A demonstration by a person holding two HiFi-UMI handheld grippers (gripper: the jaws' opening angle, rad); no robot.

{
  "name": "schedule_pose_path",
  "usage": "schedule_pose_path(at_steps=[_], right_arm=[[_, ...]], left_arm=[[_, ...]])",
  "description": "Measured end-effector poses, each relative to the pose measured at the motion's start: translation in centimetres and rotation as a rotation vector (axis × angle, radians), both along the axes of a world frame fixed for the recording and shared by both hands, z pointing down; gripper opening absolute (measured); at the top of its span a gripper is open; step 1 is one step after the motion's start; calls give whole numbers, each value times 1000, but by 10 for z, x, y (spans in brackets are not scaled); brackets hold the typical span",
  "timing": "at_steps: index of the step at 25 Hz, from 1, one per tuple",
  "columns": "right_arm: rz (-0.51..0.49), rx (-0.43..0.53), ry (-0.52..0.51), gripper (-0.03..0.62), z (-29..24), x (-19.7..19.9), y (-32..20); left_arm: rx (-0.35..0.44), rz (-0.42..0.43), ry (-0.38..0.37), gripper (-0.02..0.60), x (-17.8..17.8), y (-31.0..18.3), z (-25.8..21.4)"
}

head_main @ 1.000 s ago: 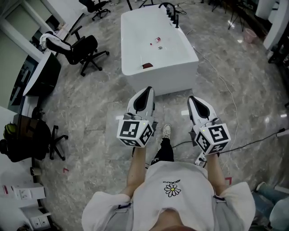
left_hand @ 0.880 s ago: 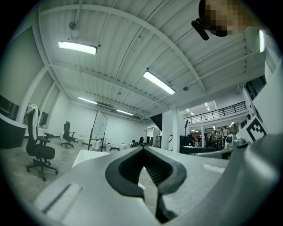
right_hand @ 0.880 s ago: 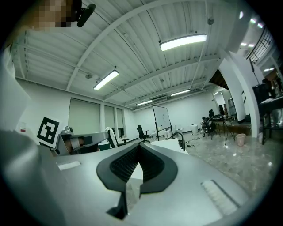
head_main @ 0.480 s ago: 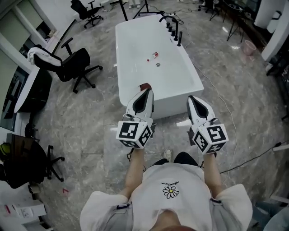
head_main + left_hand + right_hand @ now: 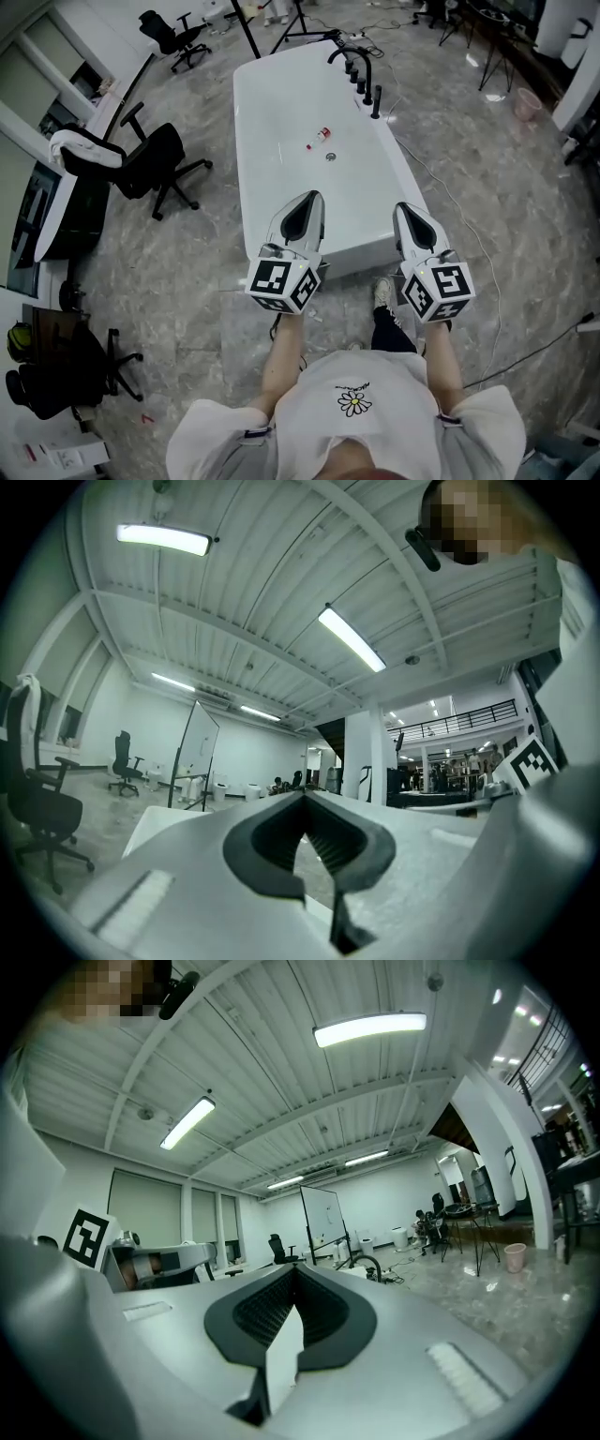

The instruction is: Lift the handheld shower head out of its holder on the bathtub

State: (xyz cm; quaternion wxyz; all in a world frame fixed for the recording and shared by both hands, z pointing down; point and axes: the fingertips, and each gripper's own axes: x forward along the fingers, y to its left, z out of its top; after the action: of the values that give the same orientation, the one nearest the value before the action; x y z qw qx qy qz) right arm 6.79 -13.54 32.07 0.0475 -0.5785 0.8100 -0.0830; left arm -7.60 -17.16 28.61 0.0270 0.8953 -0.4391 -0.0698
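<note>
Left gripper [image 5: 311, 197] and right gripper [image 5: 401, 207]: jaws closed, empty, at centre frame over the near end of the bathtub [image 5: 277, 122]. Handheld shower head [image 5: 376, 100]: upright on the tub rim, upper centre-right.

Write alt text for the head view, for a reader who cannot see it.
From above, a person holds the left gripper and right gripper, both shut and empty, toward the near end of a white bathtub on a grey floor. Black tap fittings line its far right rim and a small bottle lies inside. A black office chair stands at the left.
</note>
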Motion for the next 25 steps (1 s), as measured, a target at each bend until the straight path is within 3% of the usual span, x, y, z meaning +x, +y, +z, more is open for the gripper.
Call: schedule_pose_path(at_steps=[6, 12, 20, 25], right_arm=[[-45, -2, 19, 25, -1, 43, -109], [-85, 0, 26, 25, -2, 70, -197], [-63, -24, 10, 25, -2, 52, -255], [-39, 3, 16, 25, -12, 60, -280]], left_arm=[[31, -54, 2, 0, 38, -106, -15], [33, -95, -4, 0, 61, -181, -18], [6, -60, 15, 0, 48, -237, -16], [7, -41, 32, 0, 54, -260, -16]])
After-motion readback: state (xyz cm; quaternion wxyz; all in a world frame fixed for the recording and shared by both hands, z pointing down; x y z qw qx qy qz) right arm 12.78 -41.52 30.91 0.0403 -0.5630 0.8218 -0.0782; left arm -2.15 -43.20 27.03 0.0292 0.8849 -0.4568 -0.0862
